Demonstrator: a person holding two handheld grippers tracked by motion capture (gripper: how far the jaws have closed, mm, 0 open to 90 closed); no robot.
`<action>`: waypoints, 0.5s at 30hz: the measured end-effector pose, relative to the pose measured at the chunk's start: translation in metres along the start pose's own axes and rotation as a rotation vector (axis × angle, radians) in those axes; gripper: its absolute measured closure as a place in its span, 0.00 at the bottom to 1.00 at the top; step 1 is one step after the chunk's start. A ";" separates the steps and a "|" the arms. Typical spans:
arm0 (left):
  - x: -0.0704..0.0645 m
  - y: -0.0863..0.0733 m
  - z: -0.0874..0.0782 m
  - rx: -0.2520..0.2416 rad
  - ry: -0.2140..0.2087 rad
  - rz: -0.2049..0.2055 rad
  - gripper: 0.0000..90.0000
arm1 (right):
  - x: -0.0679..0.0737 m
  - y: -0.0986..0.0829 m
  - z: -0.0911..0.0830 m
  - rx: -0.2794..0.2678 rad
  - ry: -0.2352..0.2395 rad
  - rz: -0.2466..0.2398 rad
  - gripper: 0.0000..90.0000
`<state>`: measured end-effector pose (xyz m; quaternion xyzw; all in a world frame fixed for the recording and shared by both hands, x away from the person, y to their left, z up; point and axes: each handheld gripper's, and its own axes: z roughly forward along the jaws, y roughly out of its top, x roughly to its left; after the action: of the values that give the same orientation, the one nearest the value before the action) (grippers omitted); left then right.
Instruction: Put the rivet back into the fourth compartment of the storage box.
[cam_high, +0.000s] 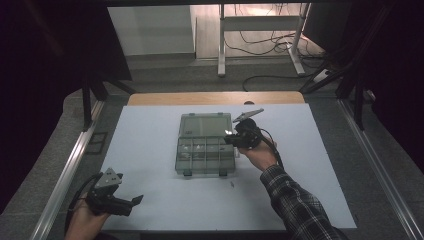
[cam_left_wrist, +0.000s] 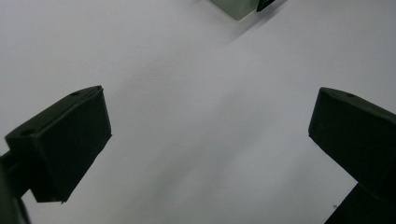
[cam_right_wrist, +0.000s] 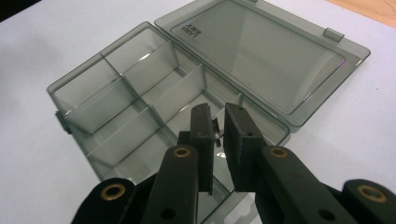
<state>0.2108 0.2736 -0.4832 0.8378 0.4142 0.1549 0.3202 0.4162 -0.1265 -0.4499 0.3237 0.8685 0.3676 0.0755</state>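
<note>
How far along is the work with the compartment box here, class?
Done: the grey compartment box lies open, its lid flat on the white table. In hand: the right tongs, nearly closed, pinch a small metal part above a compartment. Left: releasing it; another small piece lies before the box. The left tongs are open and hold nothing.

Two black grippers are carried. The right gripper (cam_right_wrist: 217, 128) is built of flat black jaws on linked arms fastened with brass-ringed pivots. The left gripper (cam_high: 117, 200) is topped by a grey three-cornered plate and trailed by a black cable. A dark plaid sleeve (cam_high: 295, 202) is worn on the right arm.
</note>
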 end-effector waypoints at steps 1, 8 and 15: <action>0.000 0.000 0.000 0.000 0.000 0.000 0.00 | 0.000 0.000 0.002 0.003 -0.001 0.000 0.89; 0.000 0.000 0.000 0.001 -0.001 0.002 0.00 | -0.002 0.001 0.014 0.029 -0.012 0.004 0.89; 0.000 0.000 0.000 0.001 -0.001 0.003 0.00 | -0.004 -0.003 0.025 0.064 -0.028 -0.002 0.89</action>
<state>0.2108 0.2736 -0.4833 0.8388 0.4129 0.1546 0.3195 0.4274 -0.1160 -0.4706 0.3300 0.8792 0.3349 0.0775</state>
